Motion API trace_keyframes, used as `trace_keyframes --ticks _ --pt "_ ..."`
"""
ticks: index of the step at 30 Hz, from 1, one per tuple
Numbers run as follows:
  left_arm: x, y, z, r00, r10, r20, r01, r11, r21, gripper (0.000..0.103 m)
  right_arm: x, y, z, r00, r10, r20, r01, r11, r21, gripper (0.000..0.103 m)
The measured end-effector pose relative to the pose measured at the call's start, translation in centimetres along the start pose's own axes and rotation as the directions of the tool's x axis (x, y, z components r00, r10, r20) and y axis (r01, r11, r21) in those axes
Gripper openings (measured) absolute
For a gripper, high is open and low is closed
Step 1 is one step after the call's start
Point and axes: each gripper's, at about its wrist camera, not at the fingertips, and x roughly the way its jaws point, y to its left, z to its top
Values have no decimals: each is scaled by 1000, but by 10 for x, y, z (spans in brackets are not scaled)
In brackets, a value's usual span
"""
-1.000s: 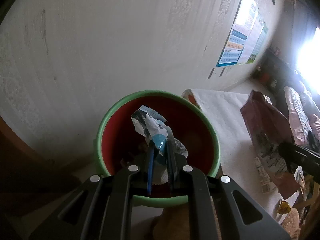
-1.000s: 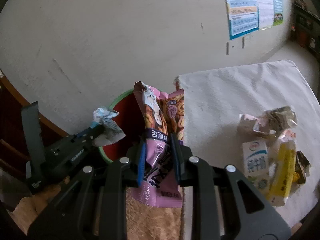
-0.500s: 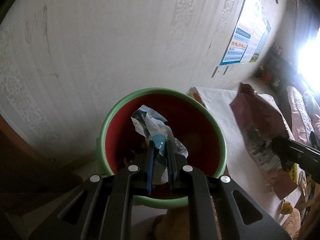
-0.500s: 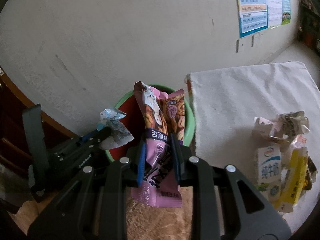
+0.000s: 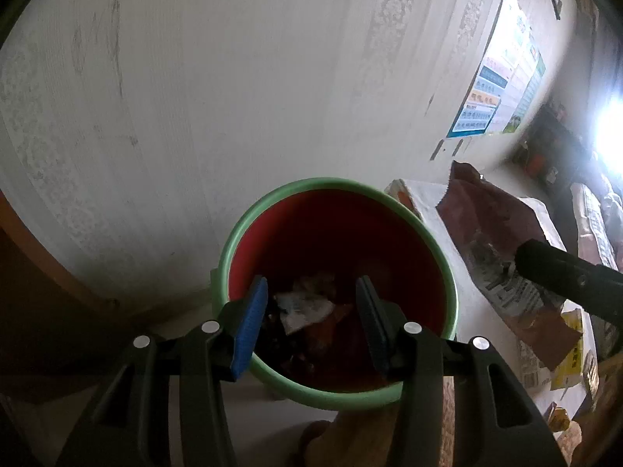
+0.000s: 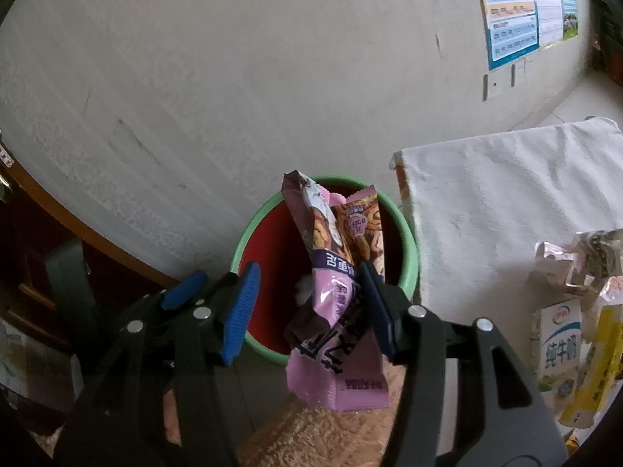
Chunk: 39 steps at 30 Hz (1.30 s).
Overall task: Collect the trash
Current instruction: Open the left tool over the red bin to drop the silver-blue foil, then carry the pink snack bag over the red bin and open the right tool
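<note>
A red bucket with a green rim (image 5: pixel 428 233) stands on the floor by the wall; it also shows in the right wrist view (image 6: pixel 409 233). My left gripper (image 5: pixel 311 319) is open above it, and a crumpled white wrapper (image 5: pixel 303 305) lies inside among other trash. My right gripper (image 6: pixel 307 307) is open over the bucket's rim. A pink and purple snack wrapper (image 6: pixel 338 299) leans against its right finger (image 6: pixel 379 311), loose between the jaws. The same wrapper shows at the right of the left wrist view (image 5: pixel 502 241).
A table with a white cloth (image 6: pixel 506 202) stands right of the bucket. On it lie a milk carton (image 6: pixel 557 350), a yellow packet (image 6: pixel 592 366) and crumpled wrappers (image 6: pixel 576 260). A wall poster (image 6: pixel 525 4) hangs behind. Brown wooden furniture (image 6: pixel 39 241) is at the left.
Both grippers have opened. The white wrapper left my left gripper and now lies in the bucket. The pink wrapper has come loose in my right gripper and tilted.
</note>
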Motion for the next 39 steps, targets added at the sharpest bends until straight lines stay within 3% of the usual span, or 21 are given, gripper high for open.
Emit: trace_keyframes --ticks 12,23,25,26,27,30,39 --pt "-14 -35 1 999 -37 16 36 997 70 45 -52 -38 -21 995 -83 55 79 995 65 58" --pt "-21 -88 -8 995 -101 -10 102 983 152 45 -124 -116 -73 974 -206 99 184 964 195 61" --pt "-20 -94 -9 993 -116 -21 118 981 151 45 -130 -127 -77 972 -210 101 185 958 218 57" --pt "-20 -98 -9 992 -123 -27 126 981 146 45 -131 -129 -77 973 -208 100 183 959 217 48" --pt "-20 -99 -10 992 -126 -27 128 981 145 45 -131 -128 -76 974 -203 98 179 961 211 38" --pt "-24 -102 -11 992 -122 -19 124 980 158 45 -123 -115 -68 982 -160 98 141 974 175 24" --pt "-36 -66 4 994 -107 31 105 992 76 46 -70 -40 -41 989 -125 74 131 987 -96 24"
